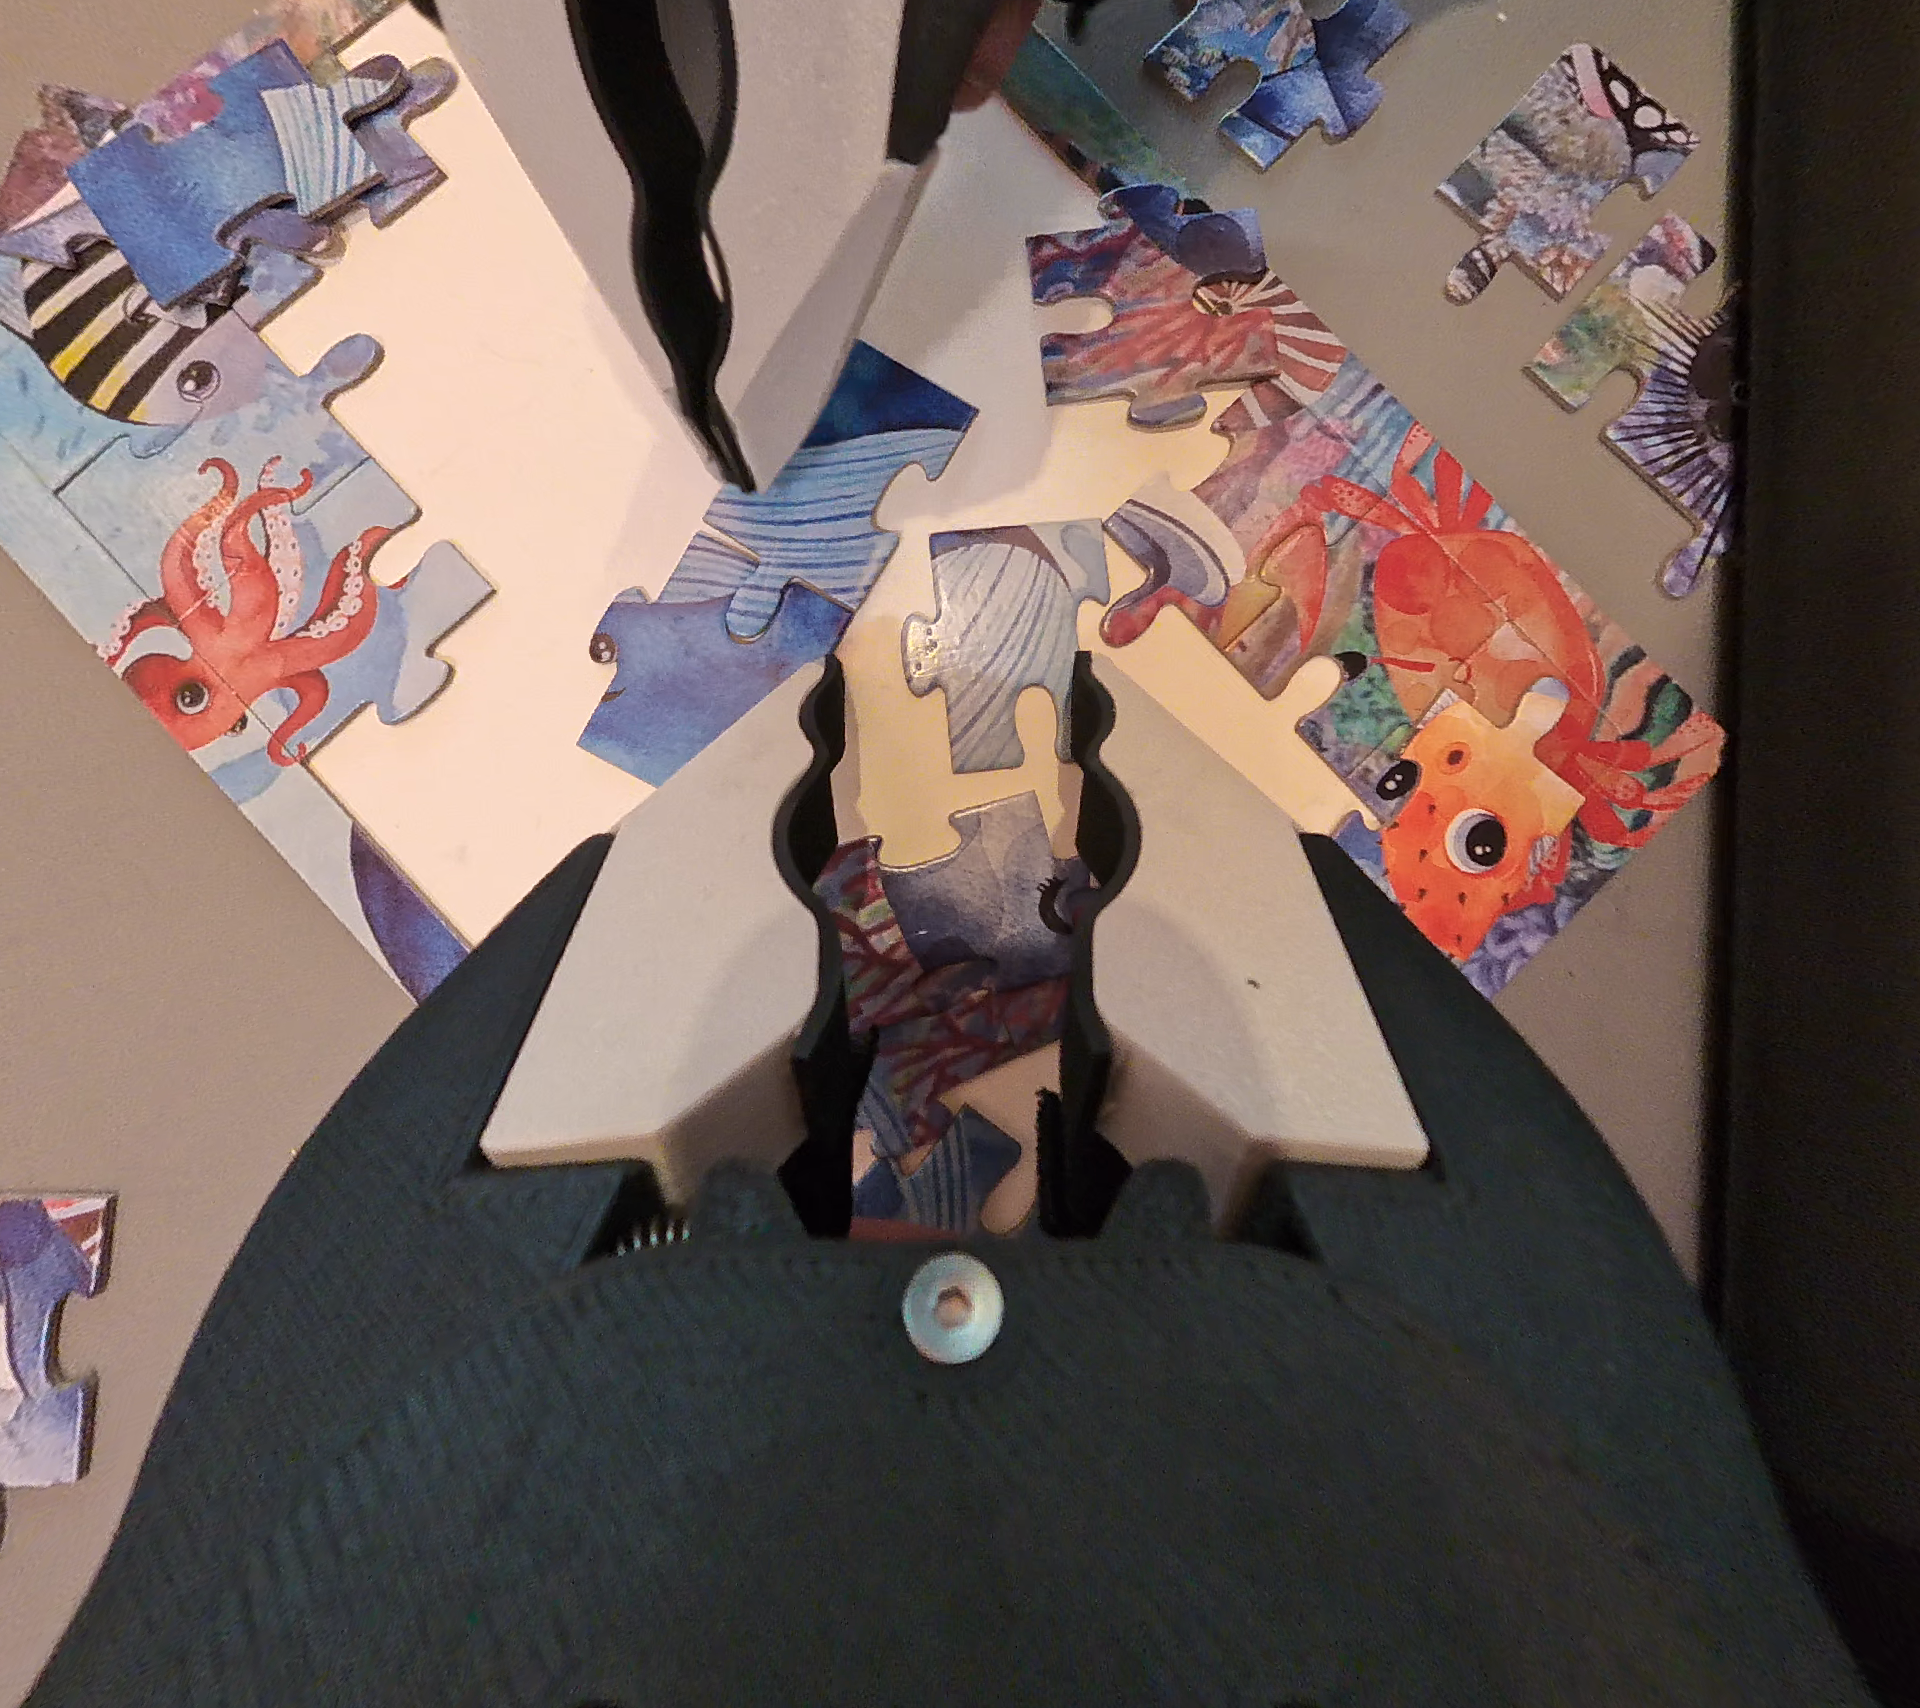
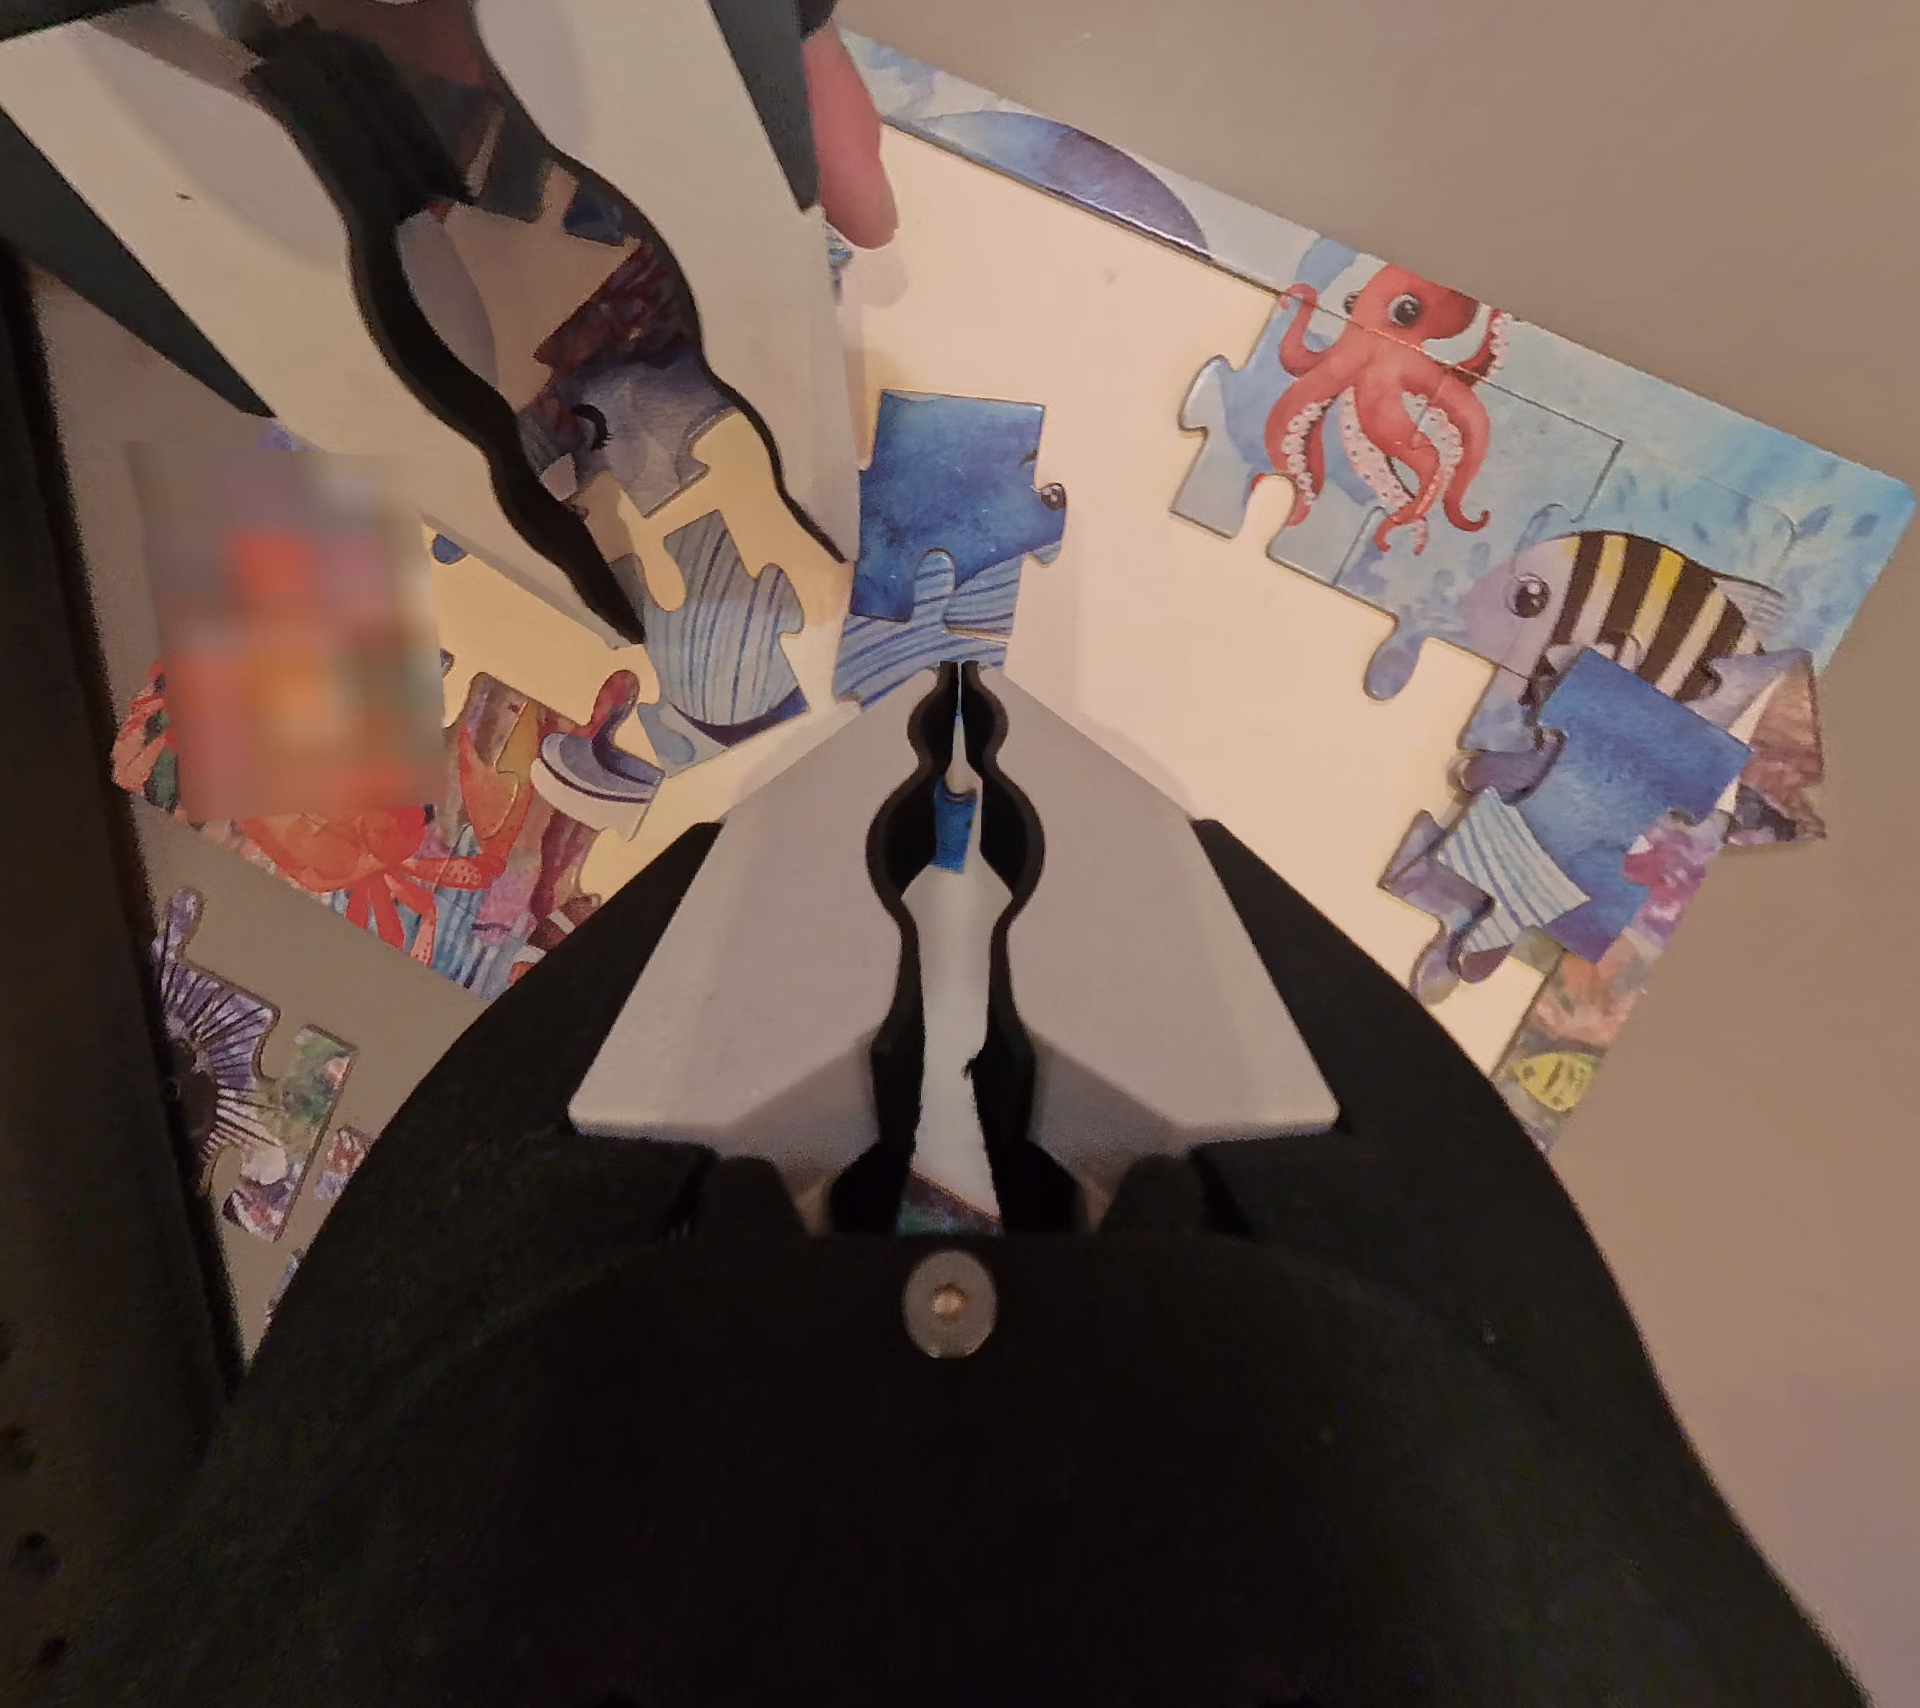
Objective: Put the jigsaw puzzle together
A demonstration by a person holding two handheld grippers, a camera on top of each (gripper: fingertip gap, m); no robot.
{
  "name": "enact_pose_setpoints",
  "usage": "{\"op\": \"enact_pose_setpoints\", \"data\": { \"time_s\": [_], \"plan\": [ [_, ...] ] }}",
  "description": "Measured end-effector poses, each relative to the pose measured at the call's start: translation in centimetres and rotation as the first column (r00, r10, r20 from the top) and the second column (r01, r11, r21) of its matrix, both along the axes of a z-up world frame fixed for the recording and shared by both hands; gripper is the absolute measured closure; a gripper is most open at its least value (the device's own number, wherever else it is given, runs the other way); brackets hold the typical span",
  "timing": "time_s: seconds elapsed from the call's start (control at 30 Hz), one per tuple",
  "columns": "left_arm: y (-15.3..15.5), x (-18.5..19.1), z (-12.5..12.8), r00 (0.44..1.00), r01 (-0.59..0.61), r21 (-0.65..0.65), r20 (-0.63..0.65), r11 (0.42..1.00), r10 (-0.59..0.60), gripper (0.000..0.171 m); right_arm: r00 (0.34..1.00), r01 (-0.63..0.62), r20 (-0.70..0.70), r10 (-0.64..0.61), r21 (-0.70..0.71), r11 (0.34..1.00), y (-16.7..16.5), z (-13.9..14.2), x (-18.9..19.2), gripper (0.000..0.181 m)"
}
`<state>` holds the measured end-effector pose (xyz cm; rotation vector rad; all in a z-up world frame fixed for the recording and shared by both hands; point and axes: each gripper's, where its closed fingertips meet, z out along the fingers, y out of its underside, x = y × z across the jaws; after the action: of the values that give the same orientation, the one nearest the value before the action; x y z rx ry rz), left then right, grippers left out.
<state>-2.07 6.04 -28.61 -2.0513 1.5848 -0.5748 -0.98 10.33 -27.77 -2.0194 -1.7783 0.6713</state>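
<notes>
Left wrist view: left claw (image 1: 954, 682) released, straddling a pale striped puzzle piece (image 1: 997, 630) on the puzzle tray (image 1: 540, 287); loose pieces (image 1: 1283, 43) at 1 o'clock on the surface (image 1: 156, 983).

Right wrist view: right claw (image 2: 958, 671) clenched, tips touching the edge of the blue whale piece (image 2: 951, 552) at 12 o'clock; octopus section (image 2: 1382, 401) at 2 o'clock.

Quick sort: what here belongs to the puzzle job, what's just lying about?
In play:
right hand-held gripper, shut on blue whale pieces
left hand-held gripper, open over striped whale piece
puzzle tray

Idle for now:
loose blue piece
urchin piece
</notes>
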Motion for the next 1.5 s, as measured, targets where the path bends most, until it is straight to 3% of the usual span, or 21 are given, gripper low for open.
{"op": "enact_pose_setpoints", "data": {
  "time_s": [0.33,0.5,0.83,1.1,1.23,1.5],
  "plan": [
    [0.5,0.1,-0.1,1.0,-0.008,0.025,0.003,1.0,0.008,0.119,1.0,0.016,0.015,-0.016,0.028,0.999,0.7,0.1,0.4,0.181],
    [0.6,0.0,-0.1,1.0,-0.011,0.024,0.006,1.0,0.011,0.117,0.997,-0.08,0.014,0.081,-0.052,0.995,-1.7,-0.3,0.2,0.177],
    [1.1,-0.4,-0.1,1.0,-0.028,0.044,-0.005,0.999,0.028,0.116,0.997,-0.043,0.061,0.041,0.033,0.999,-0.5,-0.7,0.4,0.169],
    [1.6,-1.2,0.7,0.998,-0.058,0.059,0.021,0.997,0.057,0.117,0.995,0.013,0.097,-0.019,0.062,0.998,0.3,-0.7,0.9,0.148],
    [2.3,-1.9,0.3,0.995,-0.099,0.058,-0.001,0.993,0.099,0.099,0.995,0.008,0.103,-0.015,0.07,0.997,0.2,-1.0,0.7,0.151],
    [2.8,-1.9,-0.2,0.991,-0.135,0.028,0.01,0.99,0.135,0.091,0.995,-0.004,0.098,-0.005,0.092,0.996,0.2,-1.1,0.4,0.154]
  ]
}}
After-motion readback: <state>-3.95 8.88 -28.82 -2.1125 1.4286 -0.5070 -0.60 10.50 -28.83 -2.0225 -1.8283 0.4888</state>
